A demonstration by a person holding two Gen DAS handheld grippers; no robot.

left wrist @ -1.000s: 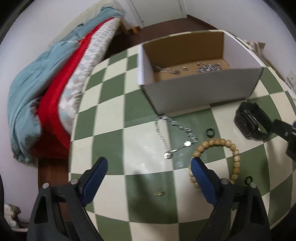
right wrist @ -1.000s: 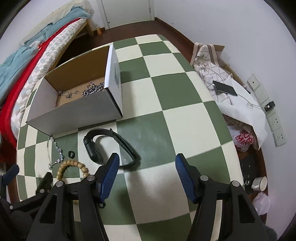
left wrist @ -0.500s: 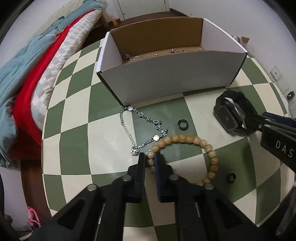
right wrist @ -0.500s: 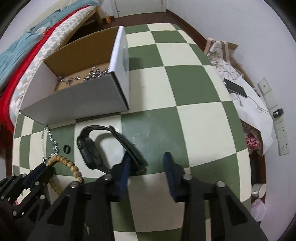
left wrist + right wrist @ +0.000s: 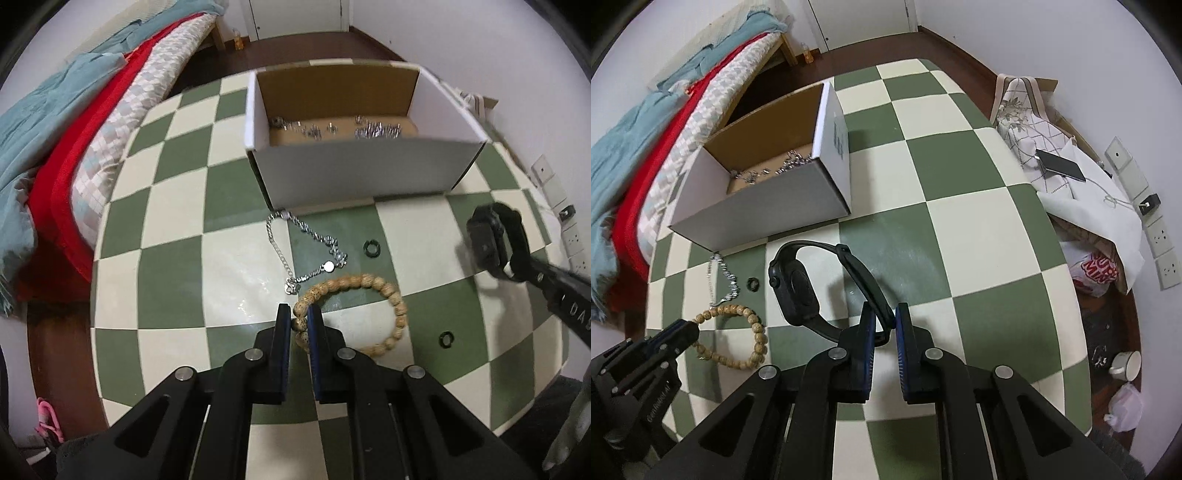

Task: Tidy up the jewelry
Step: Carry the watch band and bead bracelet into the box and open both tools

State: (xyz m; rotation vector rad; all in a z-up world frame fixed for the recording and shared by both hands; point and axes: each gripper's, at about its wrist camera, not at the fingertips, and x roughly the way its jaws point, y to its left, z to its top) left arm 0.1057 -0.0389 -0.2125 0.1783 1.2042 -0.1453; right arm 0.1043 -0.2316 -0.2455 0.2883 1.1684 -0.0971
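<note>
My left gripper (image 5: 298,314) is shut on the near-left beads of a wooden bead bracelet (image 5: 384,286) that lies on the green-and-cream checked table (image 5: 170,258). Just beyond it lies a silver chain (image 5: 295,236), with two small black rings (image 5: 371,248) (image 5: 446,339) nearby. My right gripper (image 5: 885,322) is shut on the strap of a black smartwatch (image 5: 794,284); in the left wrist view the watch (image 5: 487,240) hangs at the right. An open white cardboard box (image 5: 354,173) holding several silver pieces stands behind them.
A bed with red and teal blankets (image 5: 55,147) runs along the table's left side. To the right, off the table, sit a cloth-covered pile with a phone (image 5: 1060,164), wall sockets (image 5: 1165,236) and a mug (image 5: 1124,363) on the floor.
Both grippers went from wide open to shut. The left one moved onto the bracelet's beads and closed; the right one closed on the watch strap.
</note>
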